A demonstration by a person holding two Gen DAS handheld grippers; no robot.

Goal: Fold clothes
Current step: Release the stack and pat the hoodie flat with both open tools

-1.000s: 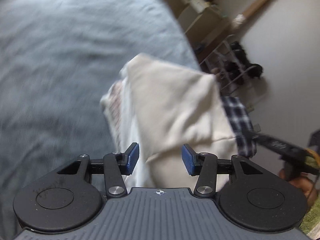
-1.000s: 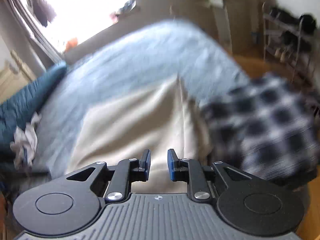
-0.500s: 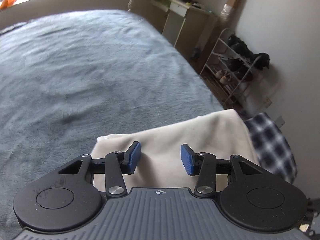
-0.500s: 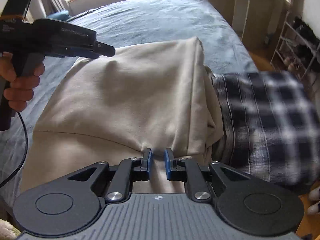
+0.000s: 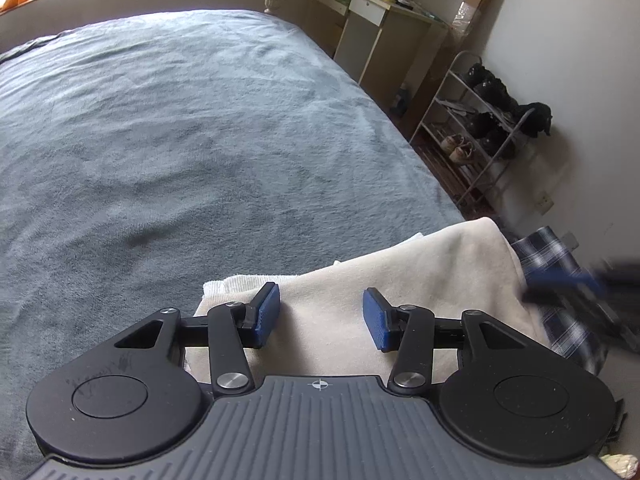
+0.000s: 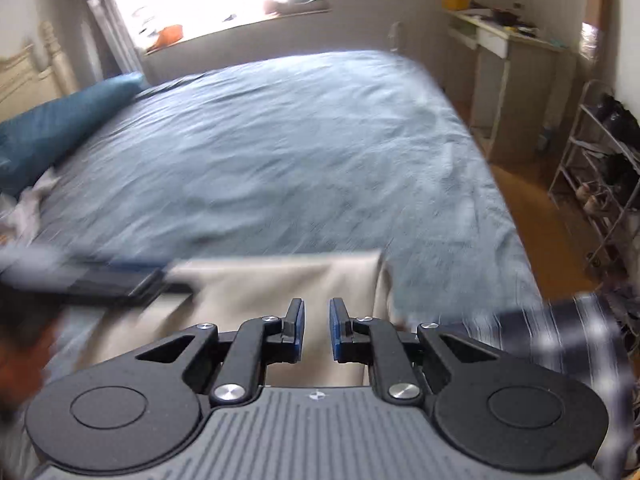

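Observation:
A folded cream garment (image 5: 420, 272) lies at the near corner of the grey-blue bed (image 5: 200, 140), on top of a white garment (image 5: 240, 282). A dark plaid garment (image 5: 548, 248) lies beside it on the right. My left gripper (image 5: 321, 312) hovers over the cream garment's near edge, its jaws opening a little, with nothing between the pads. My right gripper (image 6: 317, 328) stands over the cream garment (image 6: 260, 288) with a narrow gap and no cloth pinched in it. It shows as a blur (image 5: 580, 280) in the left wrist view. The left gripper (image 6: 100, 276) is blurred in the right wrist view.
A teal pillow (image 6: 60, 128) and crumpled white cloth lie at the bed's far left. A desk (image 5: 380, 20) and a wire shoe rack (image 5: 488, 120) stand along the right wall, with wooden floor (image 6: 528, 208) between them and the bed. The plaid garment (image 6: 560, 328) reaches the bed's right edge.
The left gripper swung off the stack and settled at the cream garment's near edge. The right gripper came off the pucker in the cream cloth and moved quickly, blurring its view.

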